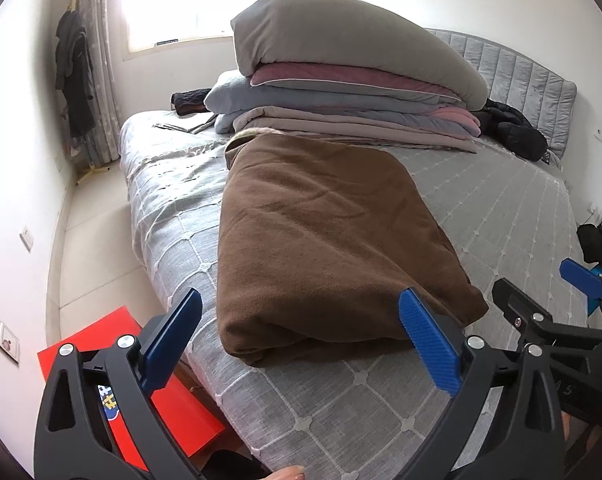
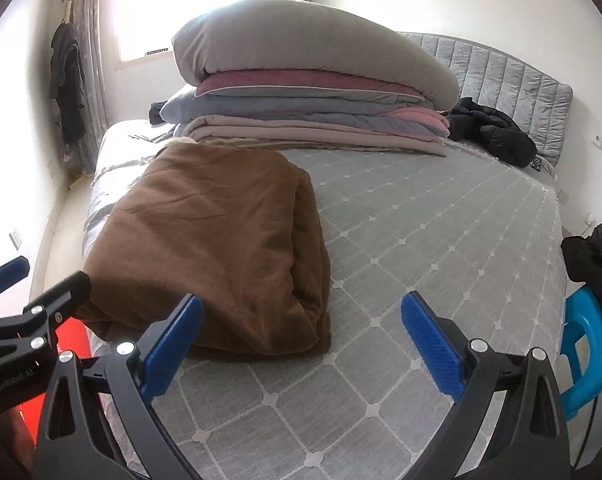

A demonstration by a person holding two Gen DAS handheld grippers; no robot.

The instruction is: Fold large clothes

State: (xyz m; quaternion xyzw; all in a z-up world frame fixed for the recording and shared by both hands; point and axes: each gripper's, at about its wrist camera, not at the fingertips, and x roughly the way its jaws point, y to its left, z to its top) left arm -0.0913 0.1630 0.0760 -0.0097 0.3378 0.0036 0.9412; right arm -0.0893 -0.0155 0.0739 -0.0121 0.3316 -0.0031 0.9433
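Observation:
A large brown garment (image 1: 325, 240) lies folded into a thick rectangle on the grey patterned bed (image 1: 481, 216); it also shows in the right wrist view (image 2: 217, 248). My left gripper (image 1: 301, 340) is open and empty, held just above the garment's near edge. My right gripper (image 2: 301, 344) is open and empty over the bed (image 2: 441, 240), just right of the garment's near right corner. The right gripper shows at the right of the left view (image 1: 549, 300), and one finger of the left gripper (image 2: 41, 292) shows at the left of the right view.
A stack of folded quilts (image 1: 349, 92) stands at the back of the bed, with a black jacket (image 1: 513, 128) beside the grey headboard (image 1: 533, 92). A red box (image 1: 141, 392) sits on the floor at the left. A blue stool (image 2: 589, 352) stands at the right.

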